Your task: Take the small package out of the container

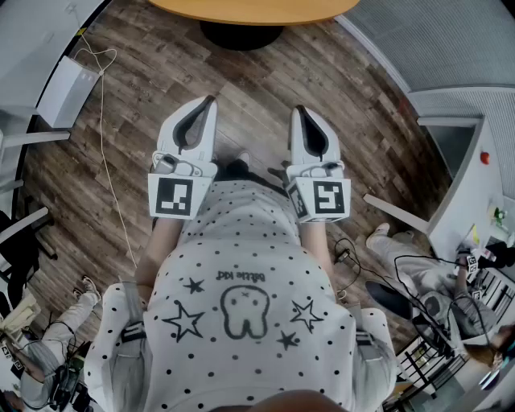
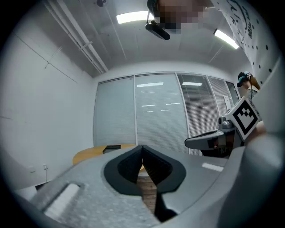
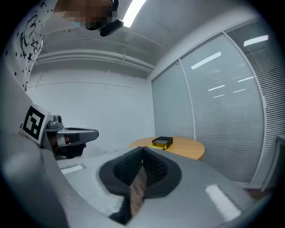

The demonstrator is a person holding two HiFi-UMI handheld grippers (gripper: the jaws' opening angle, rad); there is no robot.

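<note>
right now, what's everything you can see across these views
table: one, orange, round, ahead of the person
container: one, black and yellow, on the table
floor: dark wood planks, under the person
box: one, white, far left in the head view
glass wall: grey blinds, behind the table
shirt: white, dots and stars, on the person
left gripper: grey, jaws together, empty
right gripper: grey, jaws together, empty

Wood floor (image 1: 241,88), round table (image 1: 249,10), glass wall (image 2: 156,111)
</note>
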